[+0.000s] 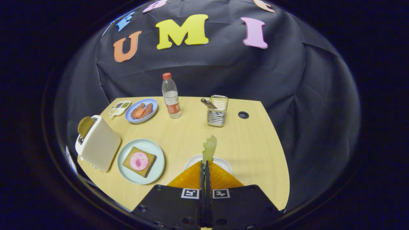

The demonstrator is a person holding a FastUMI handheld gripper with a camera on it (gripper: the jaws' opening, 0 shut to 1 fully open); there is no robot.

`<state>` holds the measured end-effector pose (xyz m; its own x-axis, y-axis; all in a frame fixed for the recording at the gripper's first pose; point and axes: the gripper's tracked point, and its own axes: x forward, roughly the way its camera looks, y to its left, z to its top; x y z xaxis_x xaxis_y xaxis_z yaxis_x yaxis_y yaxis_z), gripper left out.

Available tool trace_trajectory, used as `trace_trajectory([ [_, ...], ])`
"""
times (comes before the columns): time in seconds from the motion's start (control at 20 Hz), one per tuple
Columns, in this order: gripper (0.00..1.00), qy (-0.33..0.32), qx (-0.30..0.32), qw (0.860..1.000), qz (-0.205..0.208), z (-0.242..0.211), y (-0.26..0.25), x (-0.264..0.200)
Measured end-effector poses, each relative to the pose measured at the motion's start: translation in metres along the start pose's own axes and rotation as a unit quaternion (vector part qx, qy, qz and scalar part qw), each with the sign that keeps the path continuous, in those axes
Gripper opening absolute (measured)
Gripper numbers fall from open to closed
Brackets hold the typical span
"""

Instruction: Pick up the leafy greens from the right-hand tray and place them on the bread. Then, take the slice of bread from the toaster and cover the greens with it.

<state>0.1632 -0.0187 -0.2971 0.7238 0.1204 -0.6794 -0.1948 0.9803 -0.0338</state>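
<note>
Holding: leafy greens (209,149) pinched upright between the closed jaws of the gripper (204,166), above the white tray (223,163).
Left: bread (139,161) on a plate (156,174).
Toaster (99,147): holds a slice (85,126).
Worktop (252,150): bottle (171,95) beyond.

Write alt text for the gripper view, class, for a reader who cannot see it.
The gripper is shut on a leaf of greens, held above a white tray on a wooden table. Beside the fingers, a plate holds bread topped with a pink slice, next to a toaster with a slice of bread in its slot.
</note>
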Motion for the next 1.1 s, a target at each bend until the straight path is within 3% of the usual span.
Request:
trace_trajectory([
  [0.55,0.01,0.027,-0.023,0.998,0.044,-0.003,0.148,-0.017],
  [0.95,0.01,0.076,-0.006,0.992,0.102,-0.02,0.273,0.012],
  [1.1,0.01,0.086,-0.009,0.991,0.101,-0.028,0.289,0.029],
])
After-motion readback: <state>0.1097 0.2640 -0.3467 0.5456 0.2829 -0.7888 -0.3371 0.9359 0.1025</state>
